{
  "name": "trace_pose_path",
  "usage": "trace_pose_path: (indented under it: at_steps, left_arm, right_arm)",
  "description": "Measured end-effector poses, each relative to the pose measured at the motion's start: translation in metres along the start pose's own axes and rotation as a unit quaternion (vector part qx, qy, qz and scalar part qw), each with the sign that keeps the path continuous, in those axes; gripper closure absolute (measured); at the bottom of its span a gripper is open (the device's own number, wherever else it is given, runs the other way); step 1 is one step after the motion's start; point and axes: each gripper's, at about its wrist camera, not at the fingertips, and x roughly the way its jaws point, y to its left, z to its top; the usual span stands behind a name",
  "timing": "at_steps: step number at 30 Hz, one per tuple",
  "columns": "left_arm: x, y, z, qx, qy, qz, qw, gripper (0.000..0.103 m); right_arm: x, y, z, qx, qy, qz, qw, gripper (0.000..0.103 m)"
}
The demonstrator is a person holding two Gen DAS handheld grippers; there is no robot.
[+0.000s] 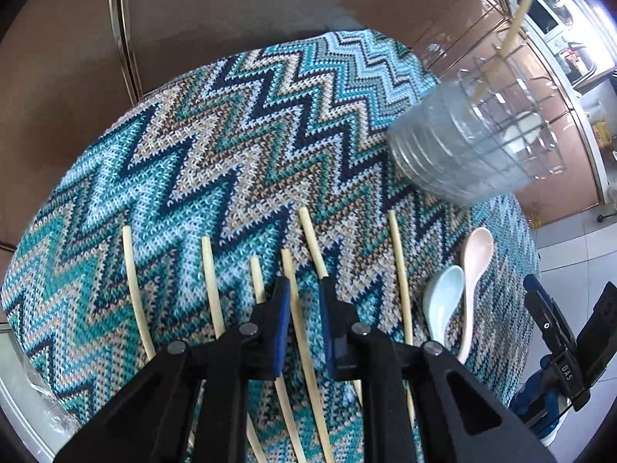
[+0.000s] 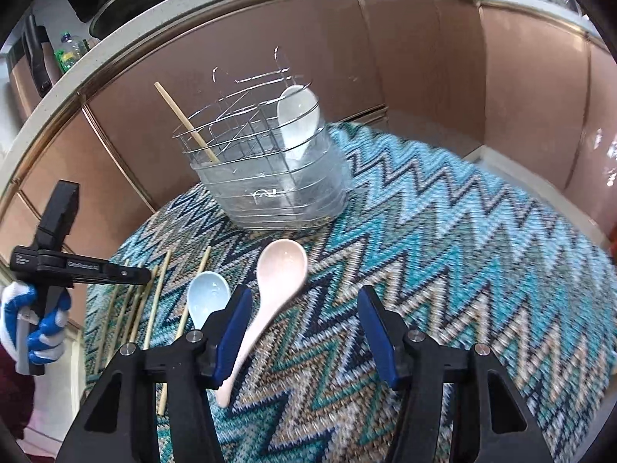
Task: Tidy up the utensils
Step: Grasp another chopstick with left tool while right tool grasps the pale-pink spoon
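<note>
Utensils are only partly sorted — the wire caddy (image 2: 266, 169), standing on the zigzag cloth (image 2: 443, 270) toward twelve o'clock in the right wrist view, holds just one chopstick (image 2: 185, 123) leaning at its ten o'clock side and one white spoon (image 2: 299, 115) upright at its two o'clock side. Everything else is still on the cloth. I count six loose chopsticks (image 1: 399, 270) fanned in a row in the left wrist view, with a pale blue spoon (image 2: 208, 297) and a pink spoon (image 2: 281, 270) lying side by side beyond them, toward three o'clock.

The left gripper (image 1: 304, 308) has its jaws nearly together around one chopstick from the middle of the row (image 1: 293, 293), though I cannot tell whether the pads press on it yet. The right gripper (image 2: 304, 332) is about half open, the pink spoon's handle running beside its left finger — nothing clamped. So most of the job remains, by my reckoning.
</note>
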Motion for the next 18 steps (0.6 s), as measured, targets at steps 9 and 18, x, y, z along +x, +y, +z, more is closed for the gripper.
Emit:
trace_pose_path:
  at_steps: [9,18]
  left_arm:
    - [0.017,0.003,0.013,-0.016,0.022,0.002,0.9996,0.092]
    - [0.027,-0.004,0.023,-0.019,0.03,0.01,0.9993,0.092]
  right_arm:
    - [0.035,-0.015,0.021,0.002,0.041,0.058,0.997,0.058]
    - [0.067,-0.027,0.033,-0.001,0.081,0.09,0.993,0.069]
